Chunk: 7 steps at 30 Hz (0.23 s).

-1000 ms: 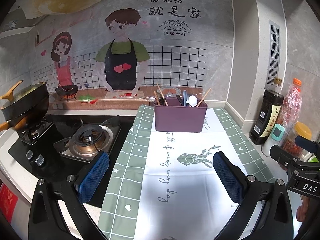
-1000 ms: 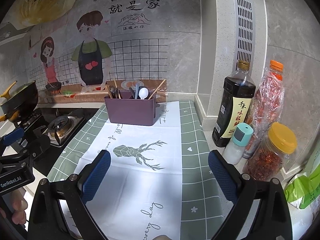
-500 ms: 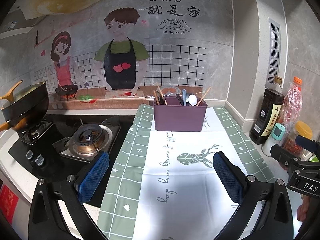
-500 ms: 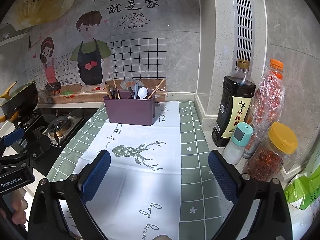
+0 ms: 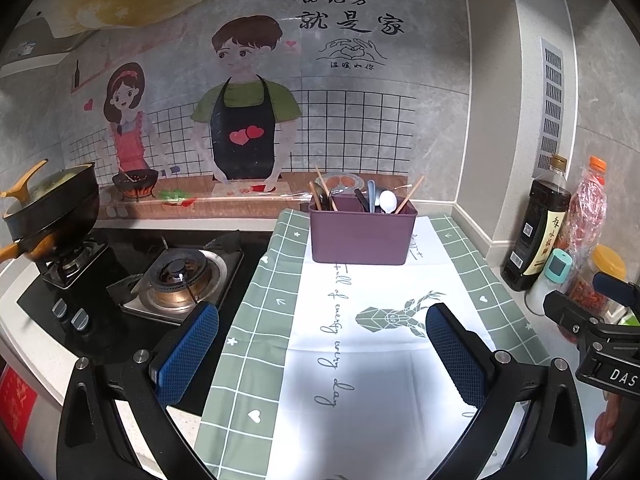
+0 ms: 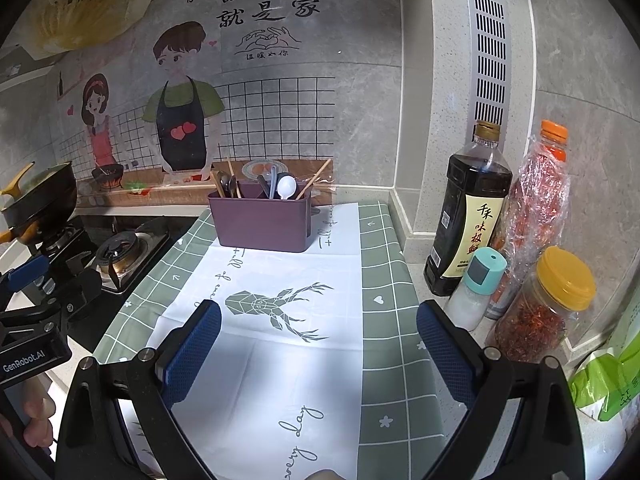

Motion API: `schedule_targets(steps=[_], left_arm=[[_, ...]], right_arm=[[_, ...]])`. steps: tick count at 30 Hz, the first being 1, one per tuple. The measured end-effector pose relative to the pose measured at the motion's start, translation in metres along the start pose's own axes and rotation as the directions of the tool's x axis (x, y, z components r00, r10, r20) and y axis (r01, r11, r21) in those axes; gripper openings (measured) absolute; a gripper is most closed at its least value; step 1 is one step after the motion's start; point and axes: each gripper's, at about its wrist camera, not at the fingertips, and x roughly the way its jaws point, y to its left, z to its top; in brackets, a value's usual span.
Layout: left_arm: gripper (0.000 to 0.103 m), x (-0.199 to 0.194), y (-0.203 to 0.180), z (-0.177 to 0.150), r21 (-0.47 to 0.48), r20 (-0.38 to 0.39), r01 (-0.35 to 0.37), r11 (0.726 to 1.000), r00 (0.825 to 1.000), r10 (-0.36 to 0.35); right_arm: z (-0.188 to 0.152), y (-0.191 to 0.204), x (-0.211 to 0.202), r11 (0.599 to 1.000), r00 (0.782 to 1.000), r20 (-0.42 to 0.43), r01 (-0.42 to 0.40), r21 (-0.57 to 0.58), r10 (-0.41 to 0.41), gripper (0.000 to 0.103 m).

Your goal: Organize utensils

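Green-and-white cloth [image 5: 360,360] covers the counter, nothing lying on it. Purple caddy [image 5: 362,236] sits at its far end by the wall, well apart from both tools. Chopsticks [image 5: 410,195], white spoon [image 5: 387,201] and darker pieces stand inside; compartment split unclear. Left gripper [image 5: 322,348] and right gripper [image 6: 319,346] both spread wide, empty. Risk: reaching in could tip the light caddy or snag the leaning chopsticks.

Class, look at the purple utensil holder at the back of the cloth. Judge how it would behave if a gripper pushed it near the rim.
The purple utensil holder looks like thin plastic, so probably light and easy to slide. It stands on the cloth, which may bunch under it. Chopsticks and a white spoon lean loosely inside and would likely rattle or shift.
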Motion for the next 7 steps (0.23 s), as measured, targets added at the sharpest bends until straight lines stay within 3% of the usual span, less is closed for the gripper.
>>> schedule_targets(steps=[7], left_arm=[[0.103,0.0010,0.0011,-0.0009,-0.009,-0.005,-0.004,1.000,1.000,0.004]], right_arm=[[0.0019,-0.0012,0.0018,1.000,1.000,-0.002,-0.003,-0.003,0.003,0.099]])
